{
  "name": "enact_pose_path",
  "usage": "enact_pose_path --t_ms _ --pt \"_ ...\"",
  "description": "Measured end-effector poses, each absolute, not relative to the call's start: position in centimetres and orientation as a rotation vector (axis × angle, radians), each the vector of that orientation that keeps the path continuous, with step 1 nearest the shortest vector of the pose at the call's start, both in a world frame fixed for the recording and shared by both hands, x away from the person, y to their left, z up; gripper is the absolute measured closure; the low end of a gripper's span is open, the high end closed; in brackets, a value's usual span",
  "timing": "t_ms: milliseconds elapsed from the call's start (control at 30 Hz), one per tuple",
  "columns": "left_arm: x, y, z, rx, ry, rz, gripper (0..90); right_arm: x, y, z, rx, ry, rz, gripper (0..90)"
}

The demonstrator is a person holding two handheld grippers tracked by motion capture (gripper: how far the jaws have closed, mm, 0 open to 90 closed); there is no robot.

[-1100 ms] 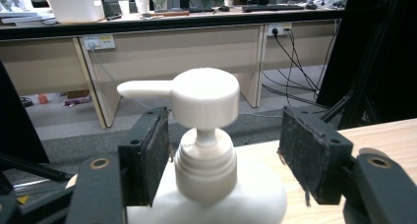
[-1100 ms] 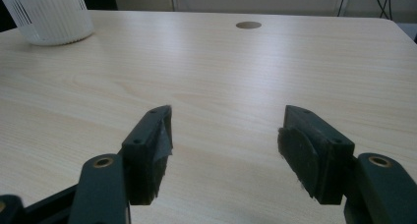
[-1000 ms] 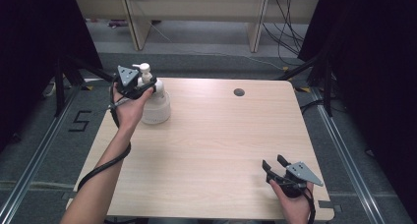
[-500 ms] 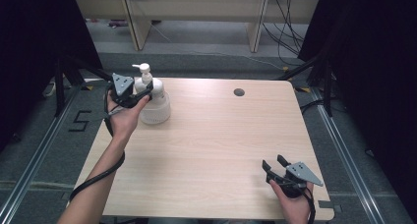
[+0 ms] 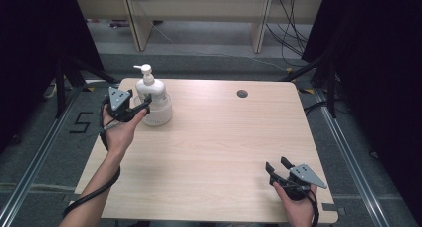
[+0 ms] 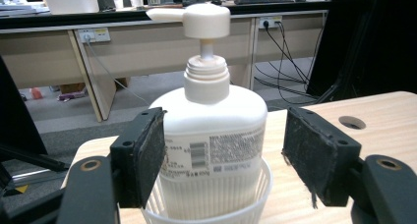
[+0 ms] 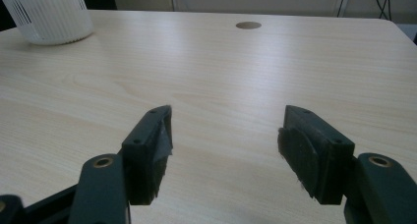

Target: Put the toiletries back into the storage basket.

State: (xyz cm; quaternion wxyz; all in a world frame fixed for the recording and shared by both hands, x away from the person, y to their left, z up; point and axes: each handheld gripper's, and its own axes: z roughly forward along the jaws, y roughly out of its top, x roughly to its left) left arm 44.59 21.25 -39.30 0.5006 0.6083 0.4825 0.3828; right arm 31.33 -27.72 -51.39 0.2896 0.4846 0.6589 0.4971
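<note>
Worktop (image 5: pixel 214 152) of pale wood carries the items; inspection runs from its left edge to its right.

Left gripper (image 5: pixel 133 107), held in the person's left hand (image 5: pixel 119 130), sits over the far left corner of the worktop. Its jaws stand apart, one on either side of the pump bottle (image 5: pixel 151 91). In the left gripper view the left pad (image 6: pixel 150 157) lies just beside the bottle's side, contact not certain, and the right pad (image 6: pixel 310 155) is clearly apart from it. Nothing is clamped.

Pump bottle (image 6: pixel 211 130) is white, upright, with a barcode label facing the gripper and its spout pointing toward the left edge. It stands inside a white slotted basket (image 5: pixel 159 118), which rests on the worktop near the far left corner. The basket's rim (image 6: pixel 255 211) encircles the bottle's base. The basket (image 7: pixel 49 13) also appears at top left in the right gripper view.

Cable hole (image 5: pixel 242 93) sits near the far edge, right of centre, well apart from the basket.

Right gripper (image 5: pixel 278 168), held in the right hand (image 5: pixel 298 204), lies at the near right corner, low over bare wood. Its jaws are spread wide and hold nothing, as the right gripper view confirms.
</note>
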Motion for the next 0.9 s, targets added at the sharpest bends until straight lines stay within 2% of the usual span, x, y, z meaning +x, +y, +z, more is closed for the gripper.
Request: enact_pose_path --t_ms 900 --pt "39.2 22.7 -43.6 1.524 1.162 0.881 31.1 31.3 -27.7 -51.4 1.291 1.758 1.327 37.0"
